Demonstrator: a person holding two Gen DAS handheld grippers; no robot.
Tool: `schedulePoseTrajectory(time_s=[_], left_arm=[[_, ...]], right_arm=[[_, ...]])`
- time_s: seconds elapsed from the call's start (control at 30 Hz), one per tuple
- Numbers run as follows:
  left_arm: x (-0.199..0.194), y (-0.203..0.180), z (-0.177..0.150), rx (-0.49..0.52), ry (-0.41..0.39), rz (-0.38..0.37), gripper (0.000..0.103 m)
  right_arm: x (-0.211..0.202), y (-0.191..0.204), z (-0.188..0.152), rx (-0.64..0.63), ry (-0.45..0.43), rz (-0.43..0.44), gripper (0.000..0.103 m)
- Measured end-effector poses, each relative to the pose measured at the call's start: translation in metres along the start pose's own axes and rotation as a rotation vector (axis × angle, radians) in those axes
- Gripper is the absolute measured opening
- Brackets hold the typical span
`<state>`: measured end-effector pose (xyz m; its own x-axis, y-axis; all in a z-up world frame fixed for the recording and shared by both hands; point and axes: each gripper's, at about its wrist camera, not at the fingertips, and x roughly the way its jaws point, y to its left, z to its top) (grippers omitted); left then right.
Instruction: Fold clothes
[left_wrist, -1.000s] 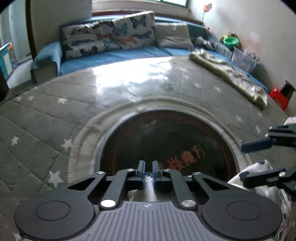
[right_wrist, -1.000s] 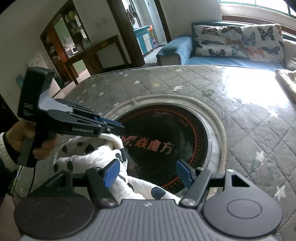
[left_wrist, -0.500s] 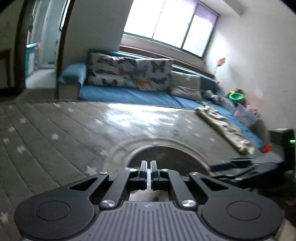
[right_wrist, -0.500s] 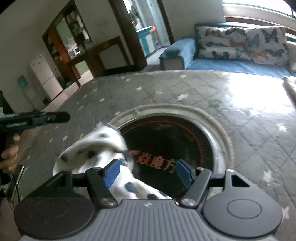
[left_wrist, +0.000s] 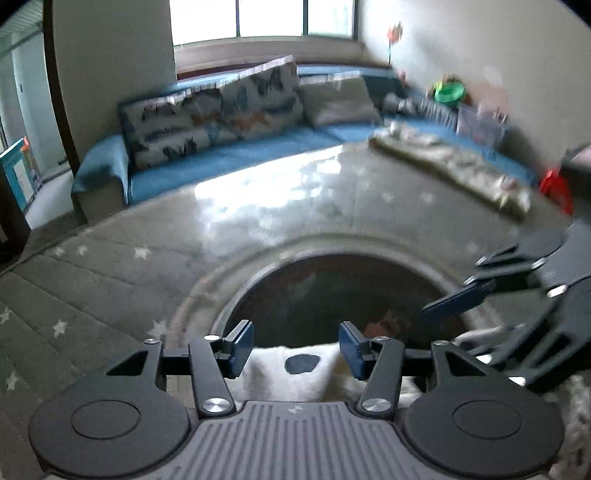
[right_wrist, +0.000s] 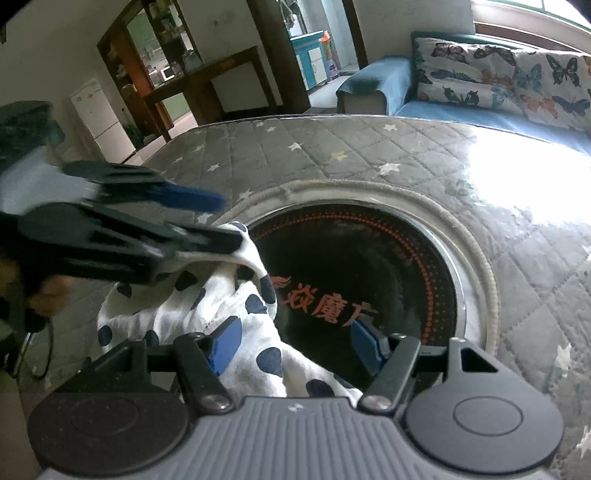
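- Lying bunched on the tabletop (right_wrist: 388, 155) near the front edge: a white garment with dark spots (right_wrist: 236, 314), part of it draping over the rim of the round black glass panel (right_wrist: 369, 266) set in the middle.
- Covering the tabletop: a grey quilted cloth printed with white stars, with a corded border ringing the panel.
- Hovering low over the garment: the left gripper (left_wrist: 295, 345), its blue-padded fingers (left_wrist: 242, 349) spread apart and gripping nothing; spotted fabric is showing in the gap between them.
- Appearing blurred in the right wrist view: the same left gripper (right_wrist: 218, 218), with one finger seemingly touching a raised fold of the garment.
- Sitting just above the near end of the garment: the right gripper (right_wrist: 295, 347), fingers (right_wrist: 225, 345) parted and released, cloth lying beneath and between them but not pinched.
- Showing blurred at the right edge of the left wrist view: the right gripper (left_wrist: 480, 317), fingers parted.
- Standing beyond the tabletop: a blue sofa (left_wrist: 236, 162) carrying butterfly-print cushions (right_wrist: 498, 74).
- Resting along the far right edge: a folded pale patterned cloth (left_wrist: 450, 170).
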<state>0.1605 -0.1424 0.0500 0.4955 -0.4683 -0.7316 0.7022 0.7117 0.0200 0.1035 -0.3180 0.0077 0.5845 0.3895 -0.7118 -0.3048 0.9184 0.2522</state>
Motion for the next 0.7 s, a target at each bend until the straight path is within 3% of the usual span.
schedulePoseTrajectory(time_s=[0.1,0.13,0.3,0.57,0.7], left_arm=[[0.017,-0.002,-0.005,0.013,0.061,0.015,0.01],[0.017,-0.001,-0.006,0.003,0.061,0.026,0.008],[-0.02,0.01,-0.014,-0.084,-0.04,0.053,0.004],[-0.12,0.02,-0.053,-0.255,-0.266,0.038,0.004],[-0.149,0.013,-0.093,-0.33,-0.273,0.013,0.004]], right_arm=[[0.0,-0.001,0.0,-0.003,0.006,0.009,0.068],[0.0,-0.002,-0.001,-0.001,0.007,0.009,0.068],[-0.001,-0.007,-0.007,0.031,0.025,0.038,0.063],[-0.016,-0.011,-0.002,0.081,-0.004,0.116,0.06],[-0.024,-0.012,0.009,0.115,-0.04,0.173,0.06]])
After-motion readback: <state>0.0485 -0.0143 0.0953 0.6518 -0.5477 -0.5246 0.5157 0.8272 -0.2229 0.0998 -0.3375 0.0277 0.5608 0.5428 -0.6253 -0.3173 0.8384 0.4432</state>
